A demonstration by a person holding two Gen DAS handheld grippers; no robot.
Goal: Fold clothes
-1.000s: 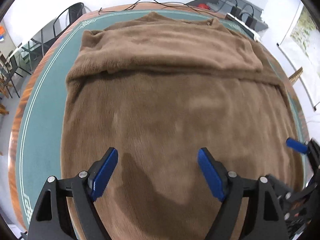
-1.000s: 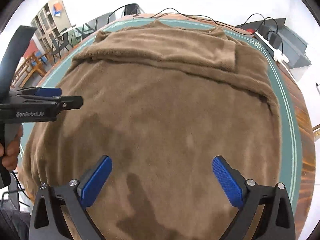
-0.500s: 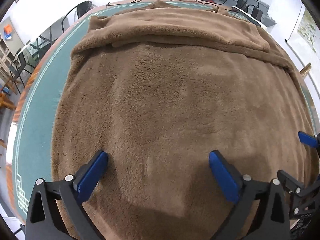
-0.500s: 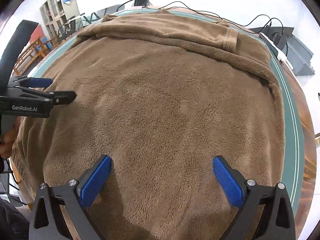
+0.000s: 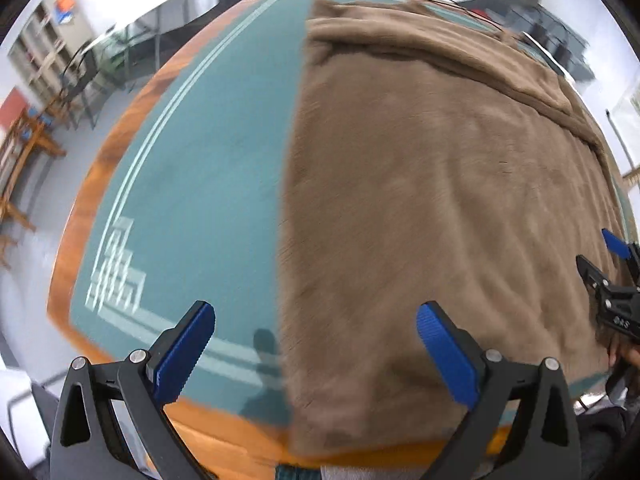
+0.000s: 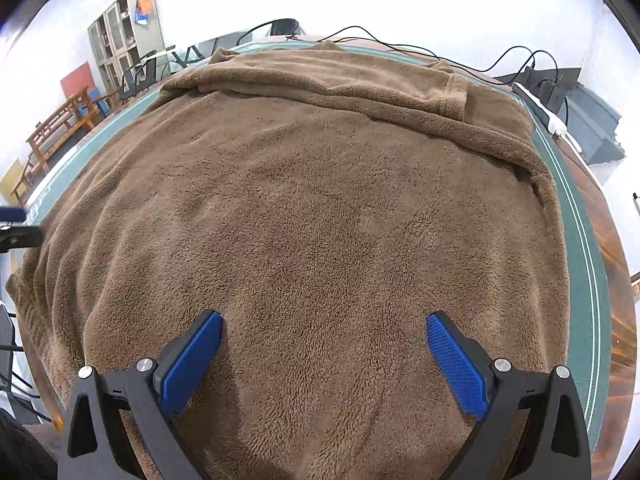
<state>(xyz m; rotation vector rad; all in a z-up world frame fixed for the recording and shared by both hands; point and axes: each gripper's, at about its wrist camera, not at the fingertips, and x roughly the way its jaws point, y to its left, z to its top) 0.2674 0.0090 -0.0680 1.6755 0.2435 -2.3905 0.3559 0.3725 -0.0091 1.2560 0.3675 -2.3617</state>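
Legible writing: none sure. A small white mark on the right gripper's body, as seen at the right edge of the left wrist view, is too blurred to read.

Landmark: round table (image 5: pixel 100 184), wooden rim, teal mat (image 5: pixel 208 184) with pale border lines and a stepped key-pattern corner motif (image 5: pixel 116 276).

Brown fleece garment (image 6: pixel 320 220) lies flat on the mat, covering most of it; far part folded over in a band (image 6: pixel 320 80) toward the table's far edge, near hem reaching the near rim. Its left edge runs straight across the mat in the left wrist view, bare teal to the left of it.

Left gripper (image 5: pixel 316 348): jaws spread wide, having just been opening; nothing pinched. It hovers over the garment's left edge near the table's near rim, one blue pad over bare mat, the other over fleece. View is motion-blurred.

Right gripper (image 6: pixel 324 356): jaws spread wide over the fleece near the table's near rim, nothing pinched; whether the pads touch the pile I cannot tell.

Room around table: white walls, black cables (image 6: pixel 400 46) trailing along the far rim, white power strip (image 6: pixel 548 116) by the right rim, grey cabinet (image 6: pixel 124 36), wooden benches (image 6: pixel 60 128) and black chair (image 6: pixel 284 26) beyond the left and far sides
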